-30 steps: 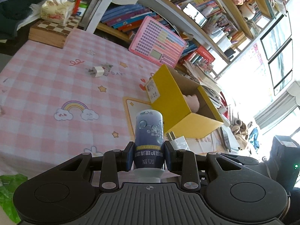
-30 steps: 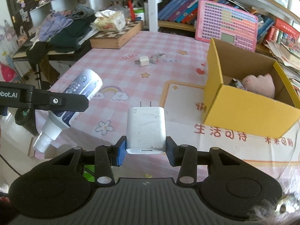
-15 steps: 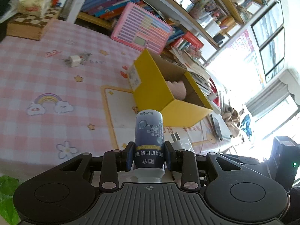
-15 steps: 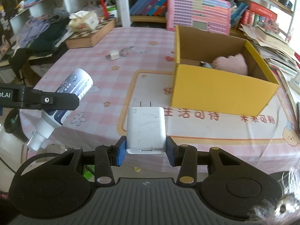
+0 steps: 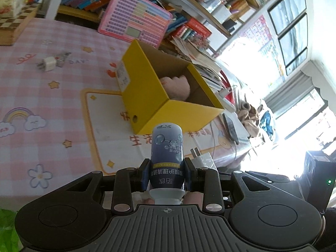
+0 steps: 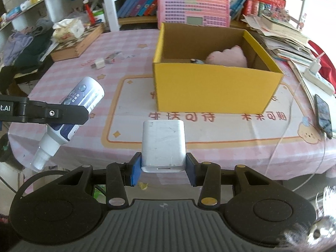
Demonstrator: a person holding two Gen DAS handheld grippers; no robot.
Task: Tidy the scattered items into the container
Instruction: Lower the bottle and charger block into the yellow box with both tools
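My left gripper is shut on a dark blue spray bottle, held off the table's near edge; the bottle also shows in the right wrist view. My right gripper is shut on a white charger block, also seen in the left wrist view. The open yellow box stands ahead on the pink checked tablecloth, with a pink plush and a small item inside; it also shows in the left wrist view. A small white plug and a small packet lie far left.
A pink toy tablet leans against the bookshelf behind the box. A chessboard box with a tissue pack sits at the back left. Papers, a power strip and a phone lie right of the box.
Both grippers have swung right and nearer the yellow box, which now sits more central and larger. Bottle and charger stay held.
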